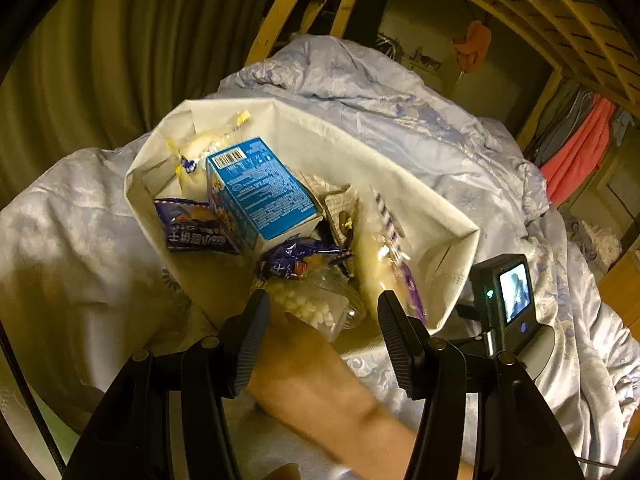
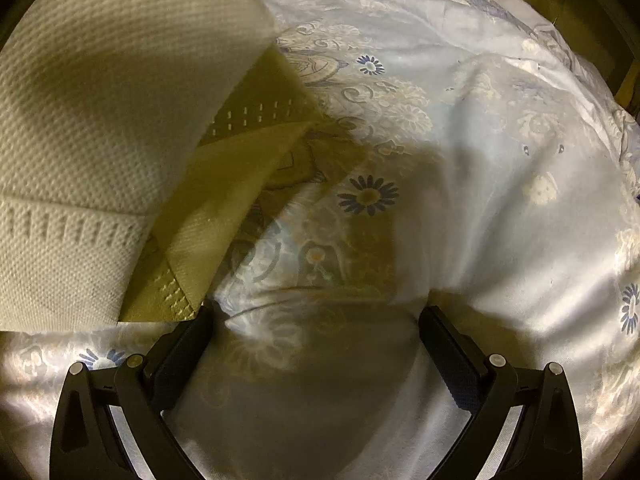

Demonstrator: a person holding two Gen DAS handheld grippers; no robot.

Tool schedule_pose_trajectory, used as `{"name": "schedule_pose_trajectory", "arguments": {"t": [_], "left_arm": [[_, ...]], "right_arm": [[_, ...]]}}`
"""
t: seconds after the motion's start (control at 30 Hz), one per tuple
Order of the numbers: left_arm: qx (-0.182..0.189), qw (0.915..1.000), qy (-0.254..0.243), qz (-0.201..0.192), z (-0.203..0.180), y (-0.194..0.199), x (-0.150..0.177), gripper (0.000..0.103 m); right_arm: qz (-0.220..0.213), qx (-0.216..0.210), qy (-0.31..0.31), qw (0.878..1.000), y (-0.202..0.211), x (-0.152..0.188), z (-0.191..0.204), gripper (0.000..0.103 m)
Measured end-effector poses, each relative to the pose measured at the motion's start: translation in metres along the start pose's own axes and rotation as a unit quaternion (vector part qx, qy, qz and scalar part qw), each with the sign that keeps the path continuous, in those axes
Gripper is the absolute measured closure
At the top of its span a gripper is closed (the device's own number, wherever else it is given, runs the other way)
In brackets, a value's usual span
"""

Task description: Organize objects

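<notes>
A white fabric storage box (image 1: 404, 184) sits on a floral quilt (image 1: 400, 120). Inside lie a blue carton (image 1: 260, 188), two dark blue snack packets (image 1: 192, 228), a clear bag of small white pieces (image 1: 316, 304) and a long pale wrapped item (image 1: 384, 256). My left gripper (image 1: 324, 312) hovers open over the box's near rim, nothing between its fingers. A person's forearm (image 1: 320, 392) passes beneath it. The right wrist view shows my right gripper (image 2: 316, 332) open over the quilt (image 2: 460, 140), beside the box's outer wall (image 2: 100, 120).
The right gripper's camera unit (image 1: 508, 296) stands at the box's right corner. Green curtains (image 1: 120, 48) hang on the left. A wooden bunk frame (image 1: 540, 12) arches overhead, with clothes (image 1: 576, 152) hanging at the right.
</notes>
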State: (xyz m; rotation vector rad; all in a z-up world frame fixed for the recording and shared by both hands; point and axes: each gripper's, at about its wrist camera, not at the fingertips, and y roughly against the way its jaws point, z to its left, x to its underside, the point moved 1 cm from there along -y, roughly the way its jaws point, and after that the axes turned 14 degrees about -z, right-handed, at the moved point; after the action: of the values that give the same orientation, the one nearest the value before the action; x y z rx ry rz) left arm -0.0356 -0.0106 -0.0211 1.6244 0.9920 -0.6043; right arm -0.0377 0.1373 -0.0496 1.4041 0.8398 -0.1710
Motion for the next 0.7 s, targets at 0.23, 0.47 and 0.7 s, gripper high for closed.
{"name": "schedule_pose_trajectory", "arguments": {"t": [0.23, 0.47, 0.7], "left_arm": [[-0.004, 1.0000, -0.001, -0.002, -0.002, -0.001, 0.001, 0.049], [0.032, 0.9978, 0.003, -0.057, -0.007, 0.021, -0.007, 0.041], [0.012, 0.9991, -0.007, -0.039, -0.005, 0.010, -0.006, 0.043]], "right_arm": [[0.001, 0.001, -0.003, 1.000, 0.010, -0.002, 0.002, 0.000], [0.000, -0.003, -0.009, 1.000, 0.021, -0.007, 0.002, 0.000], [-0.001, -0.002, -0.011, 1.000, 0.032, -0.011, 0.003, 0.000]]}}
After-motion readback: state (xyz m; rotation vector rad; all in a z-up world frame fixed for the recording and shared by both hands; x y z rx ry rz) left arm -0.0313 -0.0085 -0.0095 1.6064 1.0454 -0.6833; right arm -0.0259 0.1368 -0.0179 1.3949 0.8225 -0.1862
